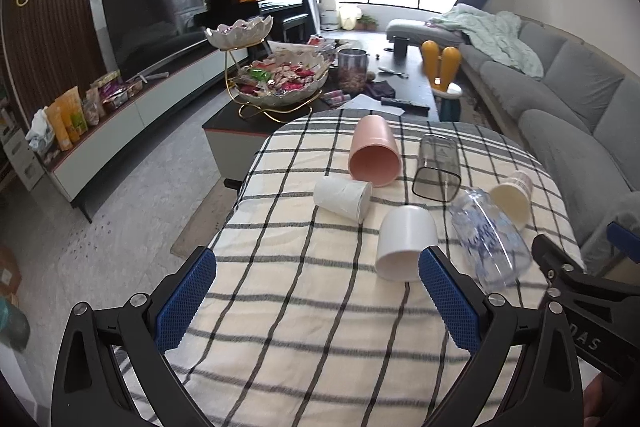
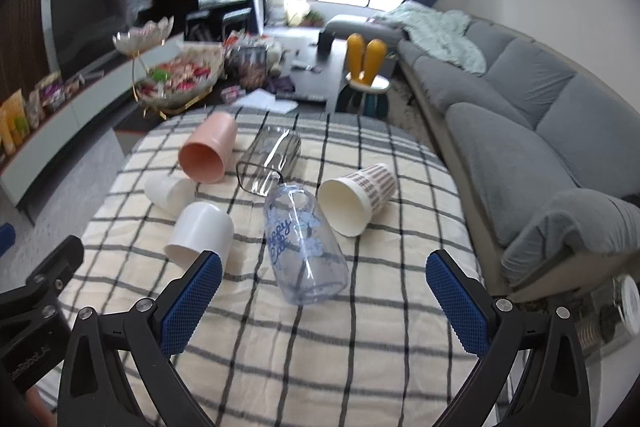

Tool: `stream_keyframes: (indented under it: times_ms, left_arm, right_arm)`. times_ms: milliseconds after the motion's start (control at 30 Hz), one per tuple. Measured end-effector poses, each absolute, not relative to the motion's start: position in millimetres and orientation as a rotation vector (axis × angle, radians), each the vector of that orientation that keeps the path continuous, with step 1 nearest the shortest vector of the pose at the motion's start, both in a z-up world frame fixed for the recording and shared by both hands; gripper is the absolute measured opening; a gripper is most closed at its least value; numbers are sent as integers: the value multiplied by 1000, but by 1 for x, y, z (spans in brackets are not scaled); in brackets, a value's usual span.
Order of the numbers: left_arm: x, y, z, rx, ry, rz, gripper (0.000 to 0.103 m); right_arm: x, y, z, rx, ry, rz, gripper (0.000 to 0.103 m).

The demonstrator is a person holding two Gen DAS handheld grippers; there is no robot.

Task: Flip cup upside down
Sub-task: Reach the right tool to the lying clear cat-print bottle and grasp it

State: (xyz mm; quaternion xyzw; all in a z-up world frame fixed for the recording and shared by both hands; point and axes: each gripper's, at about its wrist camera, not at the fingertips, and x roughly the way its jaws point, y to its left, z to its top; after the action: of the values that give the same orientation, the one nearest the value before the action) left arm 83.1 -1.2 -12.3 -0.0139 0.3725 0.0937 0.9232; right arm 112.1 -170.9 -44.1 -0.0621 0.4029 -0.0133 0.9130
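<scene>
Several cups lie on their sides on a checked cloth (image 1: 304,307). A pink cup (image 1: 374,157) (image 2: 206,153), a smoky clear tumbler (image 1: 437,167) (image 2: 270,161), a small white paper cup (image 1: 343,195) (image 2: 168,191), a white cup (image 1: 405,243) (image 2: 200,233), a clear blue-printed cup (image 1: 490,237) (image 2: 304,247) and a patterned paper cup (image 1: 512,197) (image 2: 356,197). My left gripper (image 1: 316,291) is open and empty, its right finger close to the white cup. My right gripper (image 2: 324,291) is open and empty, just short of the blue-printed cup.
A grey sofa (image 2: 540,131) runs along the right. A dark coffee table (image 1: 256,131) with a tiered snack bowl (image 1: 280,79) stands beyond the cloth. A TV and low cabinet (image 1: 144,27) are on the left. A yellow-eared stool (image 2: 366,75) stands near the sofa.
</scene>
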Motion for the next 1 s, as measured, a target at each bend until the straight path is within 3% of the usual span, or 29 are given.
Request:
stream_keyframes:
  times_ms: [367, 600, 700, 1000]
  left_arm:
    - [134, -10, -56, -22, 844, 203, 103]
    - [144, -10, -73, -21, 891, 197, 103]
    - [145, -9, -74, -23, 893, 191, 103]
    - [132, 1, -53, -22, 852, 176, 103]
  right_arm:
    - [185, -174, -106, -139, 993, 42, 100]
    - [201, -173, -137, -97, 1071, 73, 84]
    - [201, -176, -141, -66, 1077, 86, 77]
    - [178, -179, -123, 47, 1035, 64, 76]
